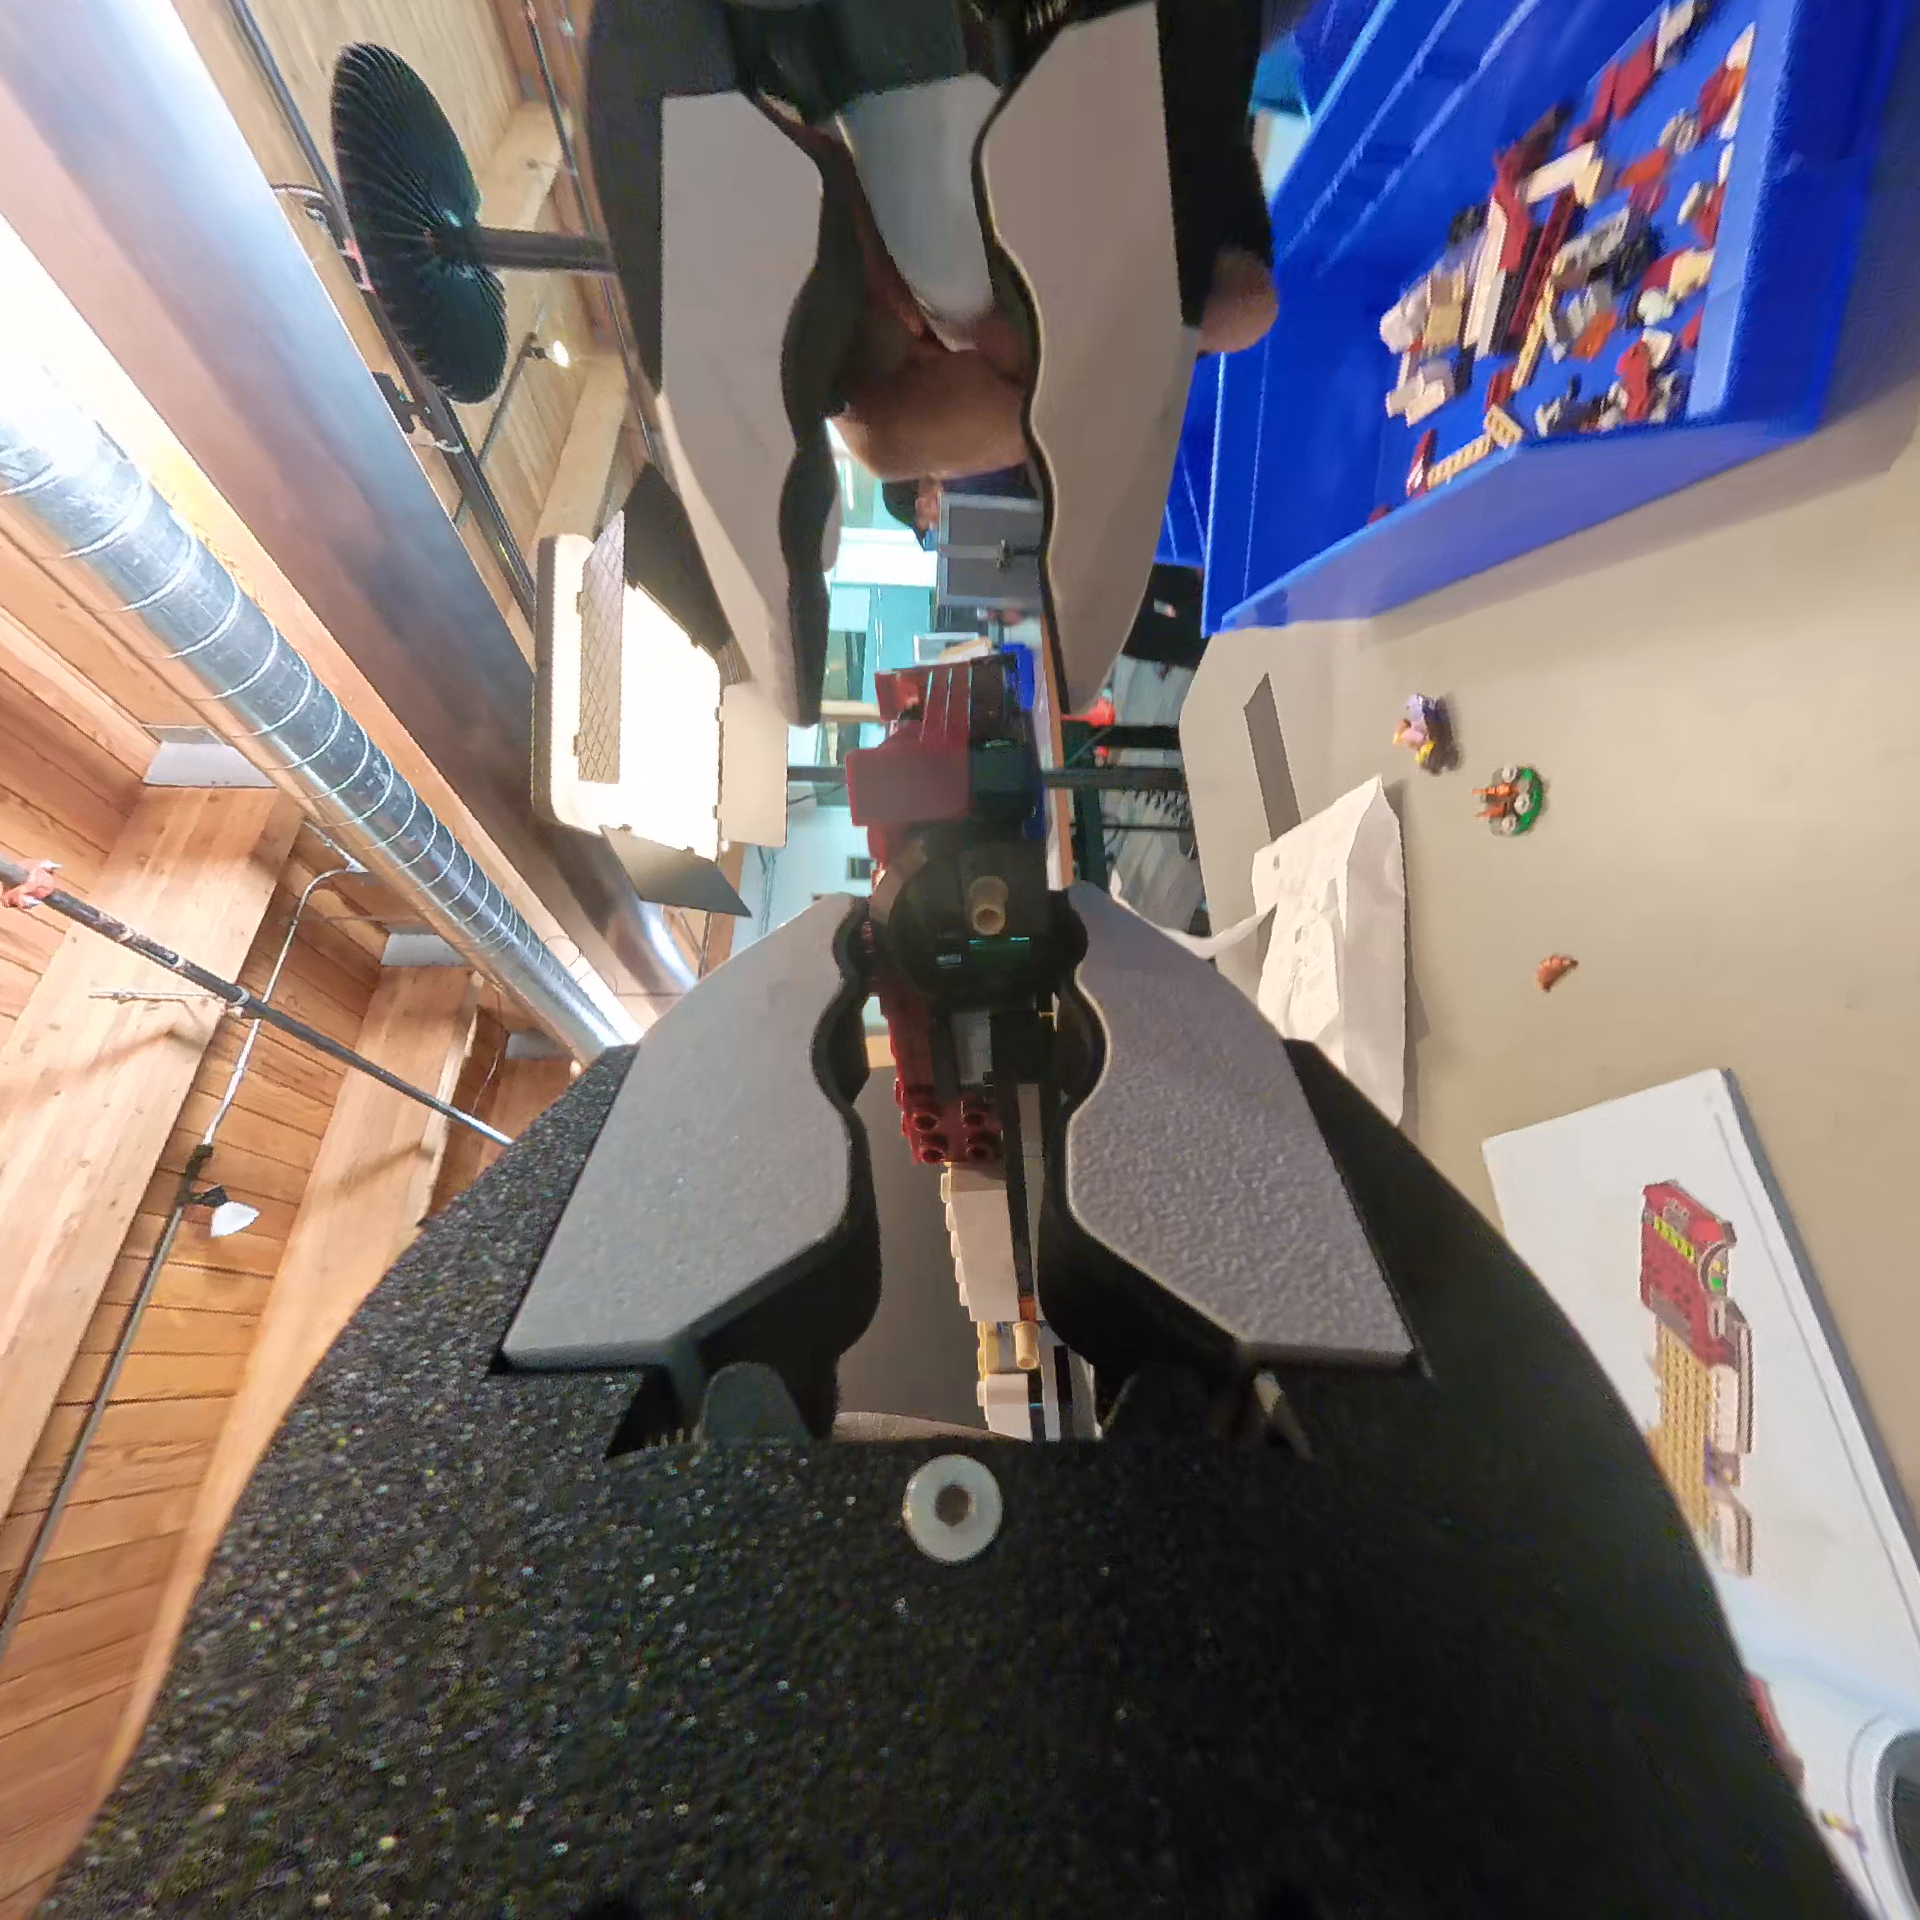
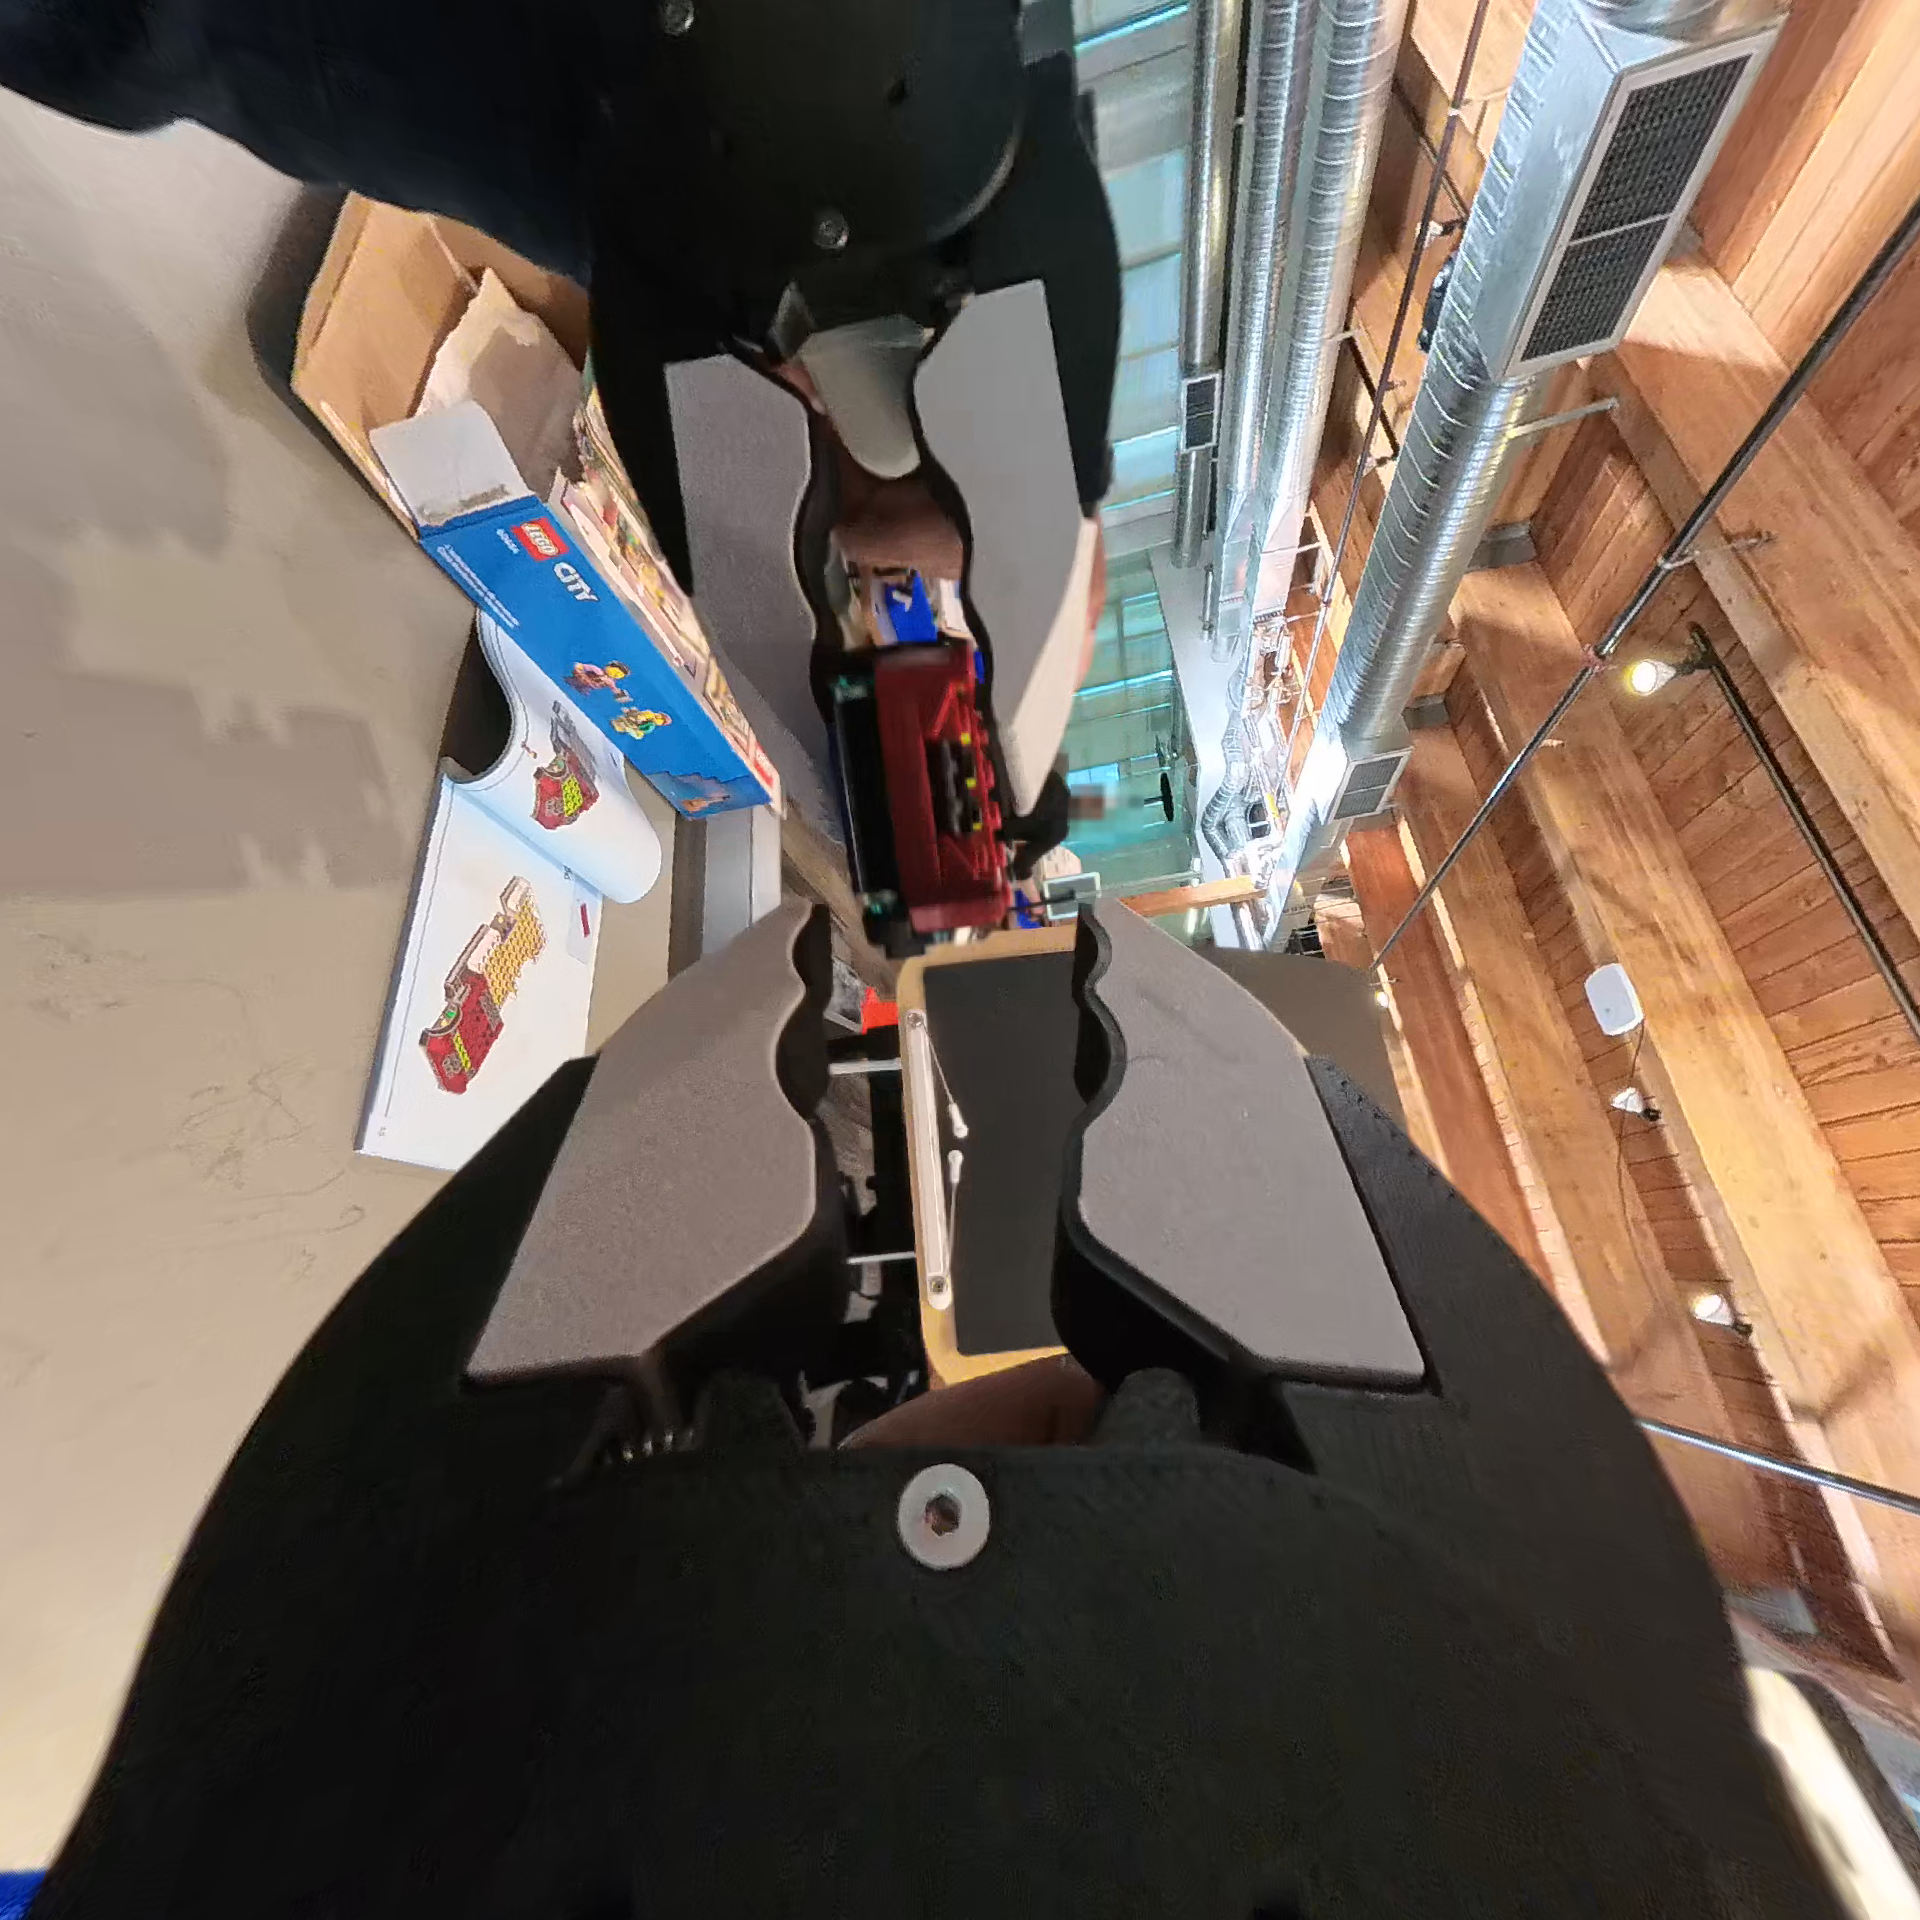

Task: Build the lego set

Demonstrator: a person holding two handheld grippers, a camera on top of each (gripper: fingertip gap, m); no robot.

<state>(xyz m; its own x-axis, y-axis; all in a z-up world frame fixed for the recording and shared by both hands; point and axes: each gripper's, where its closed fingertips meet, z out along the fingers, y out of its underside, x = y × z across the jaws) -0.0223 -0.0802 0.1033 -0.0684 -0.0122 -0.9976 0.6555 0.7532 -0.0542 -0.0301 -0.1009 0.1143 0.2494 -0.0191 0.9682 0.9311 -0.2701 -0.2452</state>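
My left gripper [image 1: 966, 914] is shut on a red, black and white brick model [image 1: 914, 779], which runs deep between its fingers and sticks out past the tips. It holds the model in the air beside the grey table [image 1: 1662, 810]. In the right wrist view the model [image 2: 925, 790] hangs from the left gripper [image 2: 904, 665]. My right gripper [image 2: 951, 914] is open and faces the left one. Its fingertips stand at the model's free end with a gap on either side. It also shows in the left wrist view [image 1: 940, 707].
A blue bin [image 1: 1351, 561] holds several loose bricks. Small brick pieces [image 1: 1512, 800] and a white paper bag [image 1: 1330, 914] lie on the table. An open instruction booklet [image 2: 488, 987], a blue set box [image 2: 582, 634] and a cardboard box [image 2: 395, 301] lie nearby. My two grippers' fingertips are within a few centimetres of each other.
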